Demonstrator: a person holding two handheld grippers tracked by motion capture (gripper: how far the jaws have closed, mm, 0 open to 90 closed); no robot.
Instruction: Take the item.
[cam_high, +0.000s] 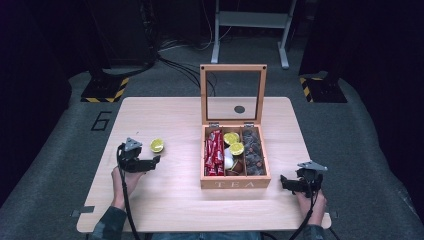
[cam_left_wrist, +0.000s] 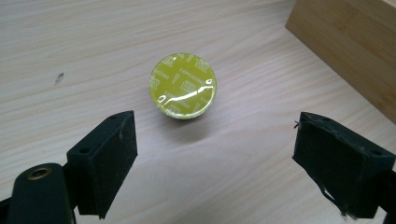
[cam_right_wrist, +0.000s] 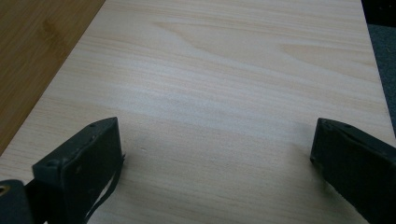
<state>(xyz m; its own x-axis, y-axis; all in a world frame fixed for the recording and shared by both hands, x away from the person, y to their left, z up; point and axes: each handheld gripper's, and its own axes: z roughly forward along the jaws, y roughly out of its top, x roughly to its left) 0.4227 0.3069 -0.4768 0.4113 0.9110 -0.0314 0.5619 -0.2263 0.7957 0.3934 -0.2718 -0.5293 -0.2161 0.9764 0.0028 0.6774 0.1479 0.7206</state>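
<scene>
Yellow capsule (cam_high: 157, 145) sits alone on the table (cam_high: 165, 200) in the high view, at about 1 o'clock from the left gripper (cam_high: 152, 162), just beyond its tips; the tea box (cam_high: 235, 183) stands mid-table, the right gripper (cam_high: 286, 181) beside it at 4 o'clock. Left gripper view — jaws wide, nothing between them, capsule (cam_left_wrist: 183, 85) at 12 o'clock, clear of both pads. Right gripper view — jaws wide over bare wood, holding nothing.

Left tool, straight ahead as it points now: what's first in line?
Probably the yellow capsule on the table: it sits centred just beyond the left tool, whose jaws stand open and apart from it. Depth is uncertain.
</scene>
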